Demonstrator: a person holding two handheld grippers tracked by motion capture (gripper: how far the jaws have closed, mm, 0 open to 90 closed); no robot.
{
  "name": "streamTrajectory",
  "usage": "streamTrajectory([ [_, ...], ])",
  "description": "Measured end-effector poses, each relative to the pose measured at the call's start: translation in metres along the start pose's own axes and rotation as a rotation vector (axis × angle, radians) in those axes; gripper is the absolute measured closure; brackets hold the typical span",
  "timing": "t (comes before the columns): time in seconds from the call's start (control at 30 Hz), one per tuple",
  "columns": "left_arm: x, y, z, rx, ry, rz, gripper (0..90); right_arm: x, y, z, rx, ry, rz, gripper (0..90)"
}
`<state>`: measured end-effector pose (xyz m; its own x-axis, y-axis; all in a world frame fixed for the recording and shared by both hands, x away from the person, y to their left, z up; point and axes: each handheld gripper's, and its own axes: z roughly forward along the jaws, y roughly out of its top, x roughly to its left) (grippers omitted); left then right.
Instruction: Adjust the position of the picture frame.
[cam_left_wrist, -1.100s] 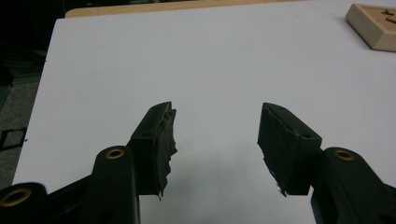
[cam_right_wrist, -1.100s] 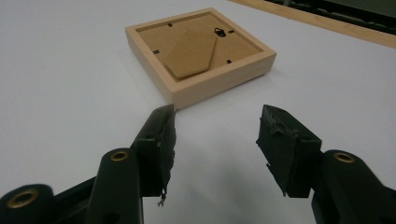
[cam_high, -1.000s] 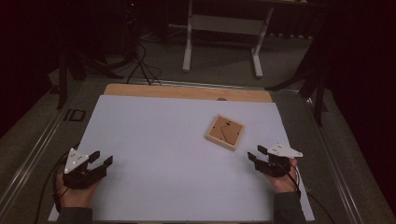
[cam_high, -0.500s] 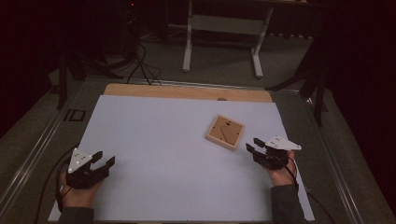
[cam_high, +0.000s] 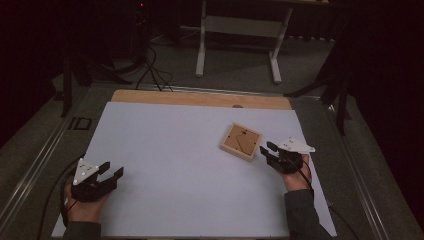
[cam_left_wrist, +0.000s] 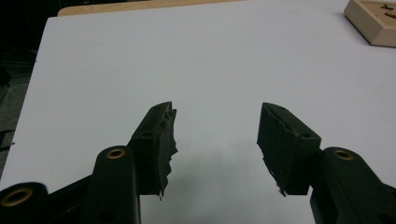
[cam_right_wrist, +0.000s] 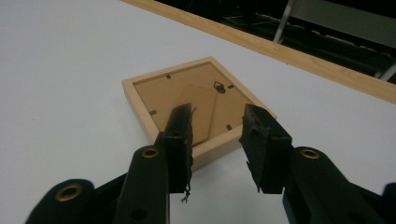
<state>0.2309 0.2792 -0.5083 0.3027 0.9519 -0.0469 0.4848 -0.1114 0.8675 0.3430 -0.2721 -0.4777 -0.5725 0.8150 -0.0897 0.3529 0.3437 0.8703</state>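
Your right gripper (cam_right_wrist: 217, 140) hovers at the near edge of the wooden frame (cam_right_wrist: 187, 93), its jaws just narrowed, nothing gripped between them

Bare sheet (cam_high: 175, 150) around wooden frame (cam_high: 241, 141)

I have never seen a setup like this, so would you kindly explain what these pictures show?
A person sits at a table covered with a white sheet, holding a two-jaw gripper in each hand. One picture looks down from above; the other two come from cameras riding on each gripper. The left gripper rests open over bare sheet, holding nothing. The right gripper reaches toward a small wooden picture frame lying face down; its jaws have just been closing but stand apart, just short of the frame's near edge, not gripping it.
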Motion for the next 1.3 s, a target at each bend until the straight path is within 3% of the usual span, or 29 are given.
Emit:
streamTrajectory([
  [0.17,-0.001,0.0,0.0,0.001,0.002,0.005,45.9,-0.001,0.002,0.005,0.005,-0.001,-0.004,65.8],
  [0.53,-0.001,0.001,0.0,0.002,0.003,0.005,45.9,-0.001,0.001,0.022,0.048,-0.007,-0.008,89.2],
  [0.97,-0.001,0.001,0.0,0.001,0.003,0.008,46.0,-0.001,-0.007,0.048,0.097,-0.018,0.006,89.4],
  [1.3,-0.001,0.001,0.001,0.004,0.001,0.014,46.1,-0.005,-0.012,0.064,0.122,-0.018,0.047,89.3],
])
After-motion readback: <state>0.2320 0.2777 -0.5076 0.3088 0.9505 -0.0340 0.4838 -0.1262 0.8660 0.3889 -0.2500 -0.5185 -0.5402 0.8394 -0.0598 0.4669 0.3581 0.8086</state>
